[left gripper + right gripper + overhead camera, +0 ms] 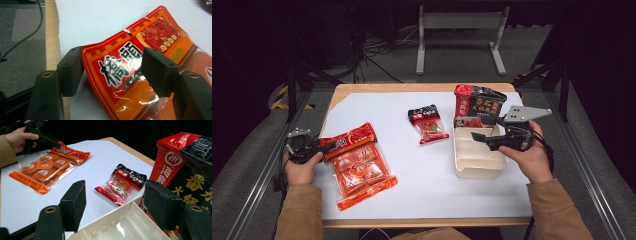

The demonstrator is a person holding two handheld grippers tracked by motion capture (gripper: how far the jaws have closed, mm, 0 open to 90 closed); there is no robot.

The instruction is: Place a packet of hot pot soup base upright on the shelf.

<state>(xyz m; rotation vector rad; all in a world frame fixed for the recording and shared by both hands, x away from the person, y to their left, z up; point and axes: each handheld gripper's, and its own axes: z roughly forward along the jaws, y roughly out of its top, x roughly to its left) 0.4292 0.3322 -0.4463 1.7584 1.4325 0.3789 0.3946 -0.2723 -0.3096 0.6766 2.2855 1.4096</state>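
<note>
Left gripper view: left gripper (112, 72) jaws apart, straddling the orange snack pack's (140, 62) red header near the tabletop's left edge; grasp step, next calls for clamping the header.

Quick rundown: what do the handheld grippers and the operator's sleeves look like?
Both grippers are black with two blocky rectangular jaws. The right gripper carries a grey three-cornered plate on top, with a black cable trailing at the wrist. The left gripper has a silvery metal fitting on top. Tan long sleeves.
</note>
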